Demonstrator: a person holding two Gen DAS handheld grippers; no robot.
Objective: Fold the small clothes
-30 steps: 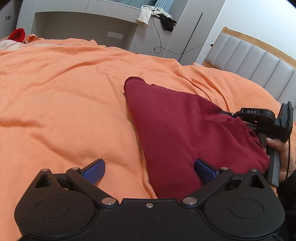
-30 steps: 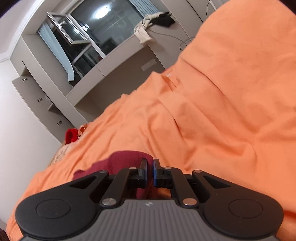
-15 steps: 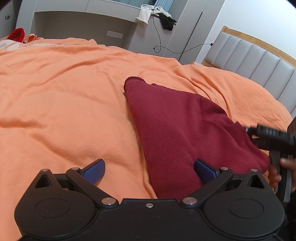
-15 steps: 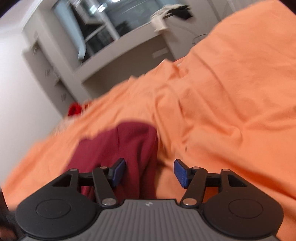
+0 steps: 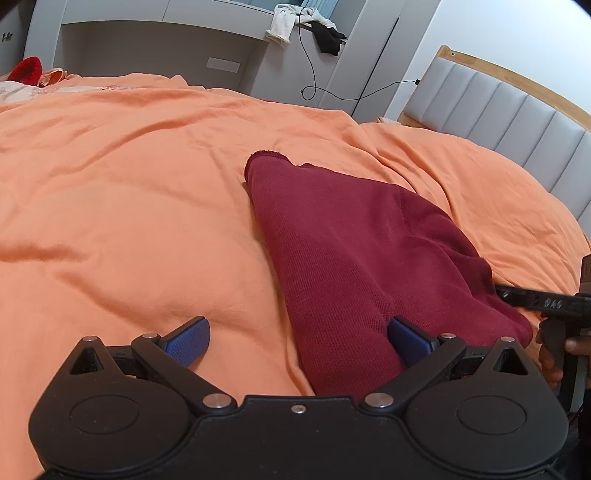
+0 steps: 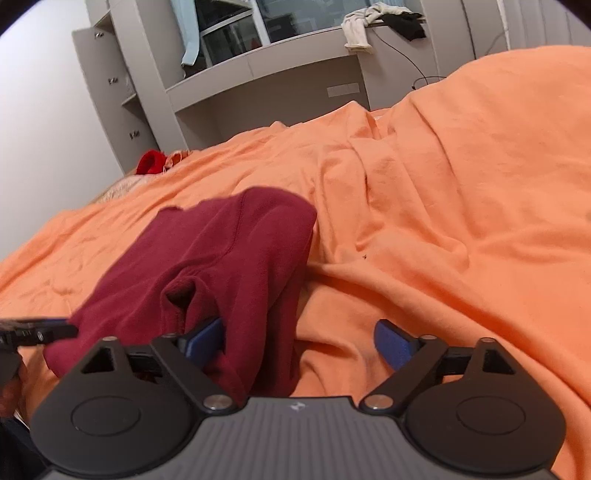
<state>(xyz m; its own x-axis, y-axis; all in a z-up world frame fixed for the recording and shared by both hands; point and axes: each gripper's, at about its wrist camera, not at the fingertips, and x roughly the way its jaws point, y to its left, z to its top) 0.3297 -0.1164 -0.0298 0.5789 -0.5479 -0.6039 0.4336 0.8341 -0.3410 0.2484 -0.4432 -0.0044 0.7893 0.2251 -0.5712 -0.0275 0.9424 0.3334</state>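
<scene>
From my right tongs (image 6: pixel 298 341), I look forward along two blue-padded fingers (image 6: pixel 391 341) that stand wide apart, gripping nothing. A folded dark red garment (image 6: pixel 221 251) lies on a rumpled orange bedspread (image 6: pixel 443 221); its near edge drapes against my left-hand blue pad, and a rounded opening gapes in its near side. At the frame's left edge I see the dark tip of my left tongs (image 6: pixel 37 330), just beside the garment. Farther back, a bright red item (image 6: pixel 149 162) sits at the bed's far edge. Beyond stands a grey shelving unit (image 6: pixel 266 70), with white and black clothes (image 6: pixel 380 20) heaped on top, below a window.
</scene>
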